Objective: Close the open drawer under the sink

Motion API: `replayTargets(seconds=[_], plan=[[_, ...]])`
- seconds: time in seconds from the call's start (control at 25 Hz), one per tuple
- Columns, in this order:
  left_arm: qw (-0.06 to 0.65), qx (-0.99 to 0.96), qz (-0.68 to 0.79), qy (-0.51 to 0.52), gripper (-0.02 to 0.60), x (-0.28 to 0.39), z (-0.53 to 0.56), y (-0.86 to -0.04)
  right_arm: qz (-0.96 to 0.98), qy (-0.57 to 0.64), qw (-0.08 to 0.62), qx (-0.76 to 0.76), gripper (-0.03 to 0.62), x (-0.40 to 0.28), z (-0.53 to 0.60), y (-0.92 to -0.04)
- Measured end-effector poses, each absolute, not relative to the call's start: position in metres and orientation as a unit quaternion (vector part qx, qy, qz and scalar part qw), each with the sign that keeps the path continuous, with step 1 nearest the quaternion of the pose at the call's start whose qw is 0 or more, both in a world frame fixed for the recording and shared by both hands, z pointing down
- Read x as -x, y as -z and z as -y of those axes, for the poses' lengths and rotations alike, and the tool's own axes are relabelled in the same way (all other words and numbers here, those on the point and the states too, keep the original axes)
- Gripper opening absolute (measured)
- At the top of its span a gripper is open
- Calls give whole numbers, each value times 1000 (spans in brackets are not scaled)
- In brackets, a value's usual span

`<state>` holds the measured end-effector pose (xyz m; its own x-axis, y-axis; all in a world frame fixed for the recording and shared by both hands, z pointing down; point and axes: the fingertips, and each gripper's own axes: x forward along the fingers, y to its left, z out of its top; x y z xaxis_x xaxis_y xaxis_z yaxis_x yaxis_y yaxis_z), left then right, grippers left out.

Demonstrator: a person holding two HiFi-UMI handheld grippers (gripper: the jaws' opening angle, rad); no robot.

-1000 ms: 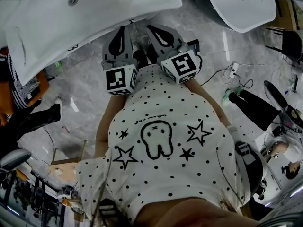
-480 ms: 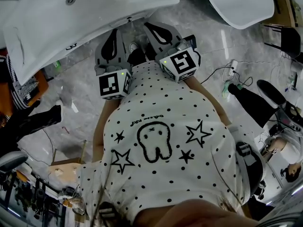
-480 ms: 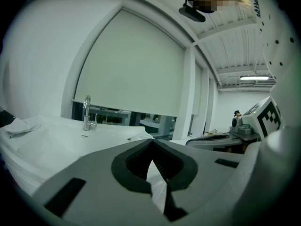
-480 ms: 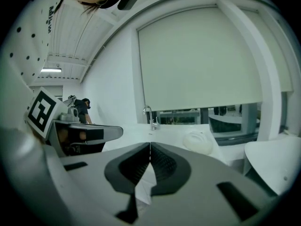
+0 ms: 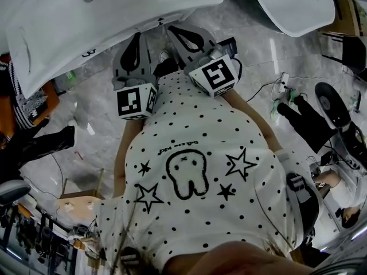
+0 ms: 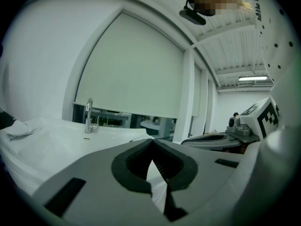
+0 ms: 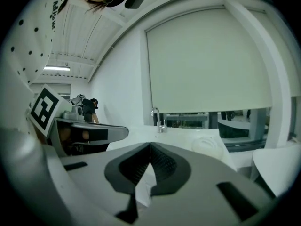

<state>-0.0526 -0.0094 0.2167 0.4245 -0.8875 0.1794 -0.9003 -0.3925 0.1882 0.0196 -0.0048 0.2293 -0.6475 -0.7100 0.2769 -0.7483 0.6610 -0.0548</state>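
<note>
Polka-dot shirt, 1: fills the centre and lower head view.
White sink, 1: upper left; the drawer beneath it is hidden.
Left gripper, 1: tips at the sink's front edge, jaws closed, empty.
Right gripper, 1: just beside it, jaws together, nothing between.
Chrome faucet, 1: on the sink top, at the left of the left gripper view.

L claw jaws together, empty; white sink w/ tap beyond
</note>
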Motion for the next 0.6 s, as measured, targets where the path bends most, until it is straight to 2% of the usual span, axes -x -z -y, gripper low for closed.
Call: replayTargets(seconds=[0.6], plan=[[120, -836, 535, -16, 5, 53, 15, -206, 904, -71, 113, -406, 14, -20, 13, -221]])
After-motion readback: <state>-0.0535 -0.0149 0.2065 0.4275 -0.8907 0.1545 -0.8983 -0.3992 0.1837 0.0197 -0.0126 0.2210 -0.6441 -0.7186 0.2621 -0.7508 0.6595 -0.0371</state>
